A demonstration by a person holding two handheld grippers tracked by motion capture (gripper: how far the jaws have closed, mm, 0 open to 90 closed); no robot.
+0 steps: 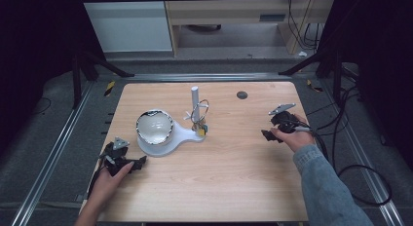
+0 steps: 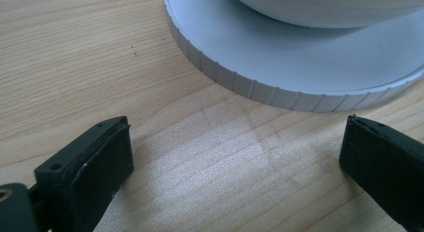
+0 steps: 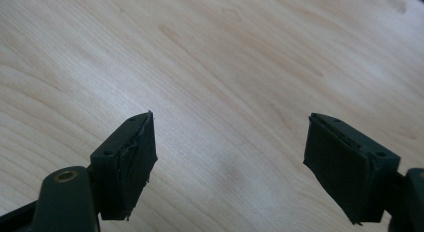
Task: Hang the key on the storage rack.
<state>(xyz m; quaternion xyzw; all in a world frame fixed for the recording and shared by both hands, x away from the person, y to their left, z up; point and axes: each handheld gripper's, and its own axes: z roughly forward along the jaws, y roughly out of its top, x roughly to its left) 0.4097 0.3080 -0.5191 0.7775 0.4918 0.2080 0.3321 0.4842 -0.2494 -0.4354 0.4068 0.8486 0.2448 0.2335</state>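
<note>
Wooden table (image 1: 229, 172), seen from above. White stand (image 1: 182, 136) left of centre: round ribbed base carrying a bowl (image 1: 154, 127), with an upright post (image 1: 195, 97) hung with keys (image 1: 199, 120) at its far-right end. Left gripper (image 1: 140, 161) near the base's front-left rim (image 2: 250, 87), jaws spread, nothing between. Right gripper (image 1: 266, 135) well apart to the right over bare wood, jaws likewise released. Nearer hand: the left.

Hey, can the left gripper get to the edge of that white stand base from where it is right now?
Probably yes: the left gripper is open, and only bare table lies between it and the stand base.
</note>
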